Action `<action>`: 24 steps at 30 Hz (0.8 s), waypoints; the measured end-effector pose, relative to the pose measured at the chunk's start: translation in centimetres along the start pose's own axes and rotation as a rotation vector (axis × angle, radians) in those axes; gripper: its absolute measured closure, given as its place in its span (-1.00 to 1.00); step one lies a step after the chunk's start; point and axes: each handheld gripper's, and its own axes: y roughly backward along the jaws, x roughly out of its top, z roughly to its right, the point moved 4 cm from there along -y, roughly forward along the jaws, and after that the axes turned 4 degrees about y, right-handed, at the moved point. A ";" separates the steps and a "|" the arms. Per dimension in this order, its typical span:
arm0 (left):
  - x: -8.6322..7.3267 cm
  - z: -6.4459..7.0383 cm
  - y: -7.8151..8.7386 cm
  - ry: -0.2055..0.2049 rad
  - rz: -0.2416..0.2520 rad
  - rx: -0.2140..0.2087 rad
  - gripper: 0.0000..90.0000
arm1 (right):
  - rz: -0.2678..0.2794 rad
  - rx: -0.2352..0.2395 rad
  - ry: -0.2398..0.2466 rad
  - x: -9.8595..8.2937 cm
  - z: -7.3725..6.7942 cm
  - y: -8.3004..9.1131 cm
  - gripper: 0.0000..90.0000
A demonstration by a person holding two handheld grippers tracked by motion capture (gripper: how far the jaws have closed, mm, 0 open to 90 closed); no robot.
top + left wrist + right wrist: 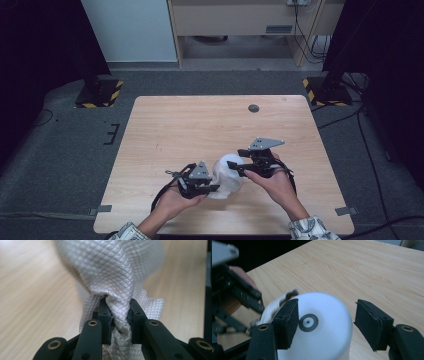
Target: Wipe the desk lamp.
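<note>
A white round-topped cylinder [322, 340] with a small dark disc [308, 322] on its top stands on the wooden table [200, 125], near the front middle. A white quilted cloth [112, 270] is bunched against its left side. My left gripper [117, 307] is shut on a pinched fold of that cloth; in the high view it [215, 187] sits just left of the cylinder [231, 164]. My right gripper [328, 320] is open above the cylinder's top, with one jaw over its left edge and the other off to its right. From above, the right gripper [238, 162] reaches in from the right.
A dark round grommet [253, 108] sits near the table's far edge. Two stands with yellow-and-black bases [100, 93] [325, 91] flank the table's far corners. Metal brackets [104, 208] [346, 210] mark its front corners. Cables trail on the floor to the right.
</note>
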 end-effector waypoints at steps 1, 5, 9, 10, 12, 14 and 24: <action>0.0 -0.5 0.2 0.007 0.004 0.006 0.68 | 0.002 -0.002 0.001 0.0 0.0 0.0 -0.21; 0.4 -1.3 -0.2 0.022 0.014 0.020 0.68 | 0.008 -0.011 0.014 0.0 0.0 0.0 -0.31; 0.9 -1.4 -0.4 0.005 0.013 0.031 0.68 | 0.025 0.002 0.019 0.3 -0.4 0.3 -0.37; 0.9 -1.5 -0.4 0.007 0.013 0.033 0.68 | 0.030 0.002 0.021 0.4 -0.5 0.5 -0.38; 0.9 -1.7 -0.4 0.014 0.017 0.038 0.68 | 0.037 0.008 0.024 0.5 -0.6 0.8 -0.40; 1.0 -2.0 -0.2 0.020 0.020 0.045 0.68 | 0.037 0.020 0.028 0.5 -0.6 1.1 -0.43; 1.2 -3.6 0.0 0.047 0.034 0.062 0.68 | -0.003 0.008 0.058 -1.5 -1.2 2.5 -0.71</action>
